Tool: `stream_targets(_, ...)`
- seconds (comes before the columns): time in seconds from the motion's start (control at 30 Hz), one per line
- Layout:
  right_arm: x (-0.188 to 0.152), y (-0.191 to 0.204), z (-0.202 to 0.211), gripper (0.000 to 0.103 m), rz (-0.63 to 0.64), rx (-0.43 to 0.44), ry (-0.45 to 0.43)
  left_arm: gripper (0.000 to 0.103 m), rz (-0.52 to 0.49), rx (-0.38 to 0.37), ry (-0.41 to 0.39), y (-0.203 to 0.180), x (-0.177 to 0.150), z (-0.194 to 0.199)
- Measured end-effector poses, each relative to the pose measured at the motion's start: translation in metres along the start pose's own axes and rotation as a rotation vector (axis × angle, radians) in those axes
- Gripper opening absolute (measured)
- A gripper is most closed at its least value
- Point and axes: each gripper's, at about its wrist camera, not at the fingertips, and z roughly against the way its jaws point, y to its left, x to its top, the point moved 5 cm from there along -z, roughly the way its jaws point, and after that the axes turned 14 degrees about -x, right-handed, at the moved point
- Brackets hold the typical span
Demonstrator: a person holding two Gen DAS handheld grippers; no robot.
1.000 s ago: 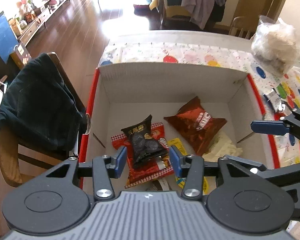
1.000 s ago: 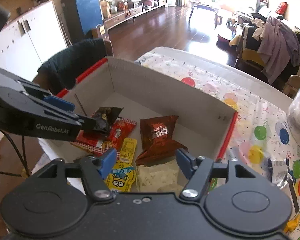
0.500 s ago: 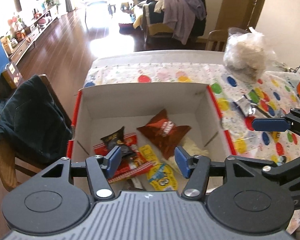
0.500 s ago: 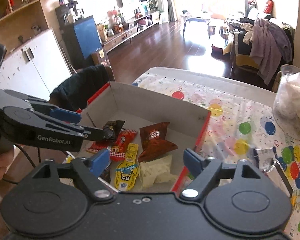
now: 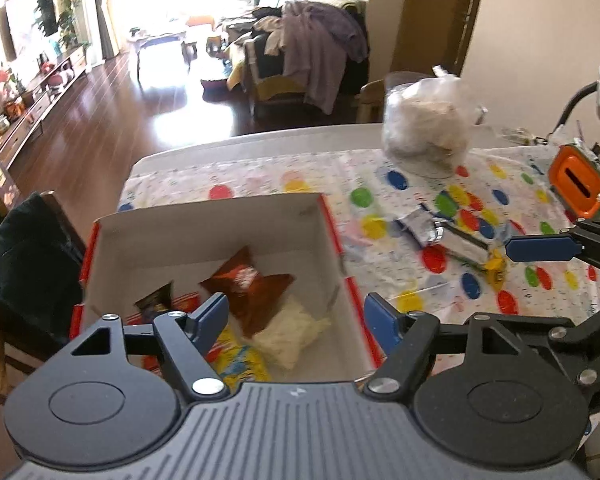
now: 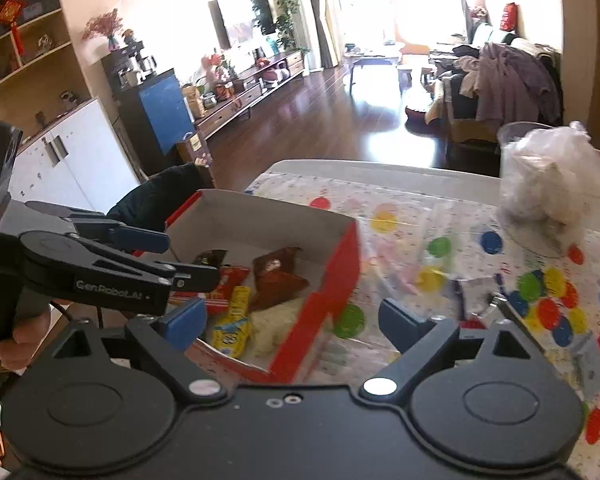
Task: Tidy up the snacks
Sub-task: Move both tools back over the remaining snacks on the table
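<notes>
Inside, the snacks lie loose on the floor of the shallow white cardboard box with red outer walls [image 5: 208, 236]: a reddish-brown crinkled foil packet [image 5: 246, 284] near the middle, a pale cream-coloured bag [image 5: 290, 330] just beside it toward the near wall, a yellow-and-blue printed sachet [image 5: 242, 362] next to that, and a small black packet [image 5: 156, 302] lying on a red printed wrapper [image 6: 230, 280]. The box sits at the corner of the worktop [image 5: 260, 142], on a white cloth with coloured dots [image 5: 340, 184].

The left tongs [image 5: 296, 318] hang above the near part of the box, blue pads spread, nothing between them; their jaws have just been opening. The right tongs [image 6: 294, 318] hover over the box's red side wall, also spread and empty, their jaws likewise just opened wider.

Farther out on the cloth lie a small silvery wrapper [image 5: 420, 226], a clear plastic bag of pale contents [image 5: 426, 136] and an orange-rimmed container [image 5: 578, 184]. A dark garment drapes a wooden chair [image 5: 24, 264] beside the box.
</notes>
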Motion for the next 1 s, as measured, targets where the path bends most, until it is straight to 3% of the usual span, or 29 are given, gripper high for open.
stream_targets(0.17,-0.016,-0.039,0.012,0.103,-0.038,-0.037,0.002,0.084,-0.02,-0.021,-0.032,-0.03,-0.001,-0.01)
stream_targets(0.4,-0.048,-0.099,0.023,0.103,-0.066,-0.107,0.032,0.084,-0.046,-0.087,-0.01,-0.077,-0.007,-0.041)
stream_targets(0.73,-0.097,-0.183,0.021,0.103,-0.128,-0.199,0.109,0.084,-0.183,-0.202,0.107,-0.165,-0.033,-0.1)
stream_targets(1.0,-0.129,-0.215,-0.004,0.103,-0.108,-0.193,0.16,0.084,-0.248,-0.218,0.189,-0.204,-0.052,-0.146)
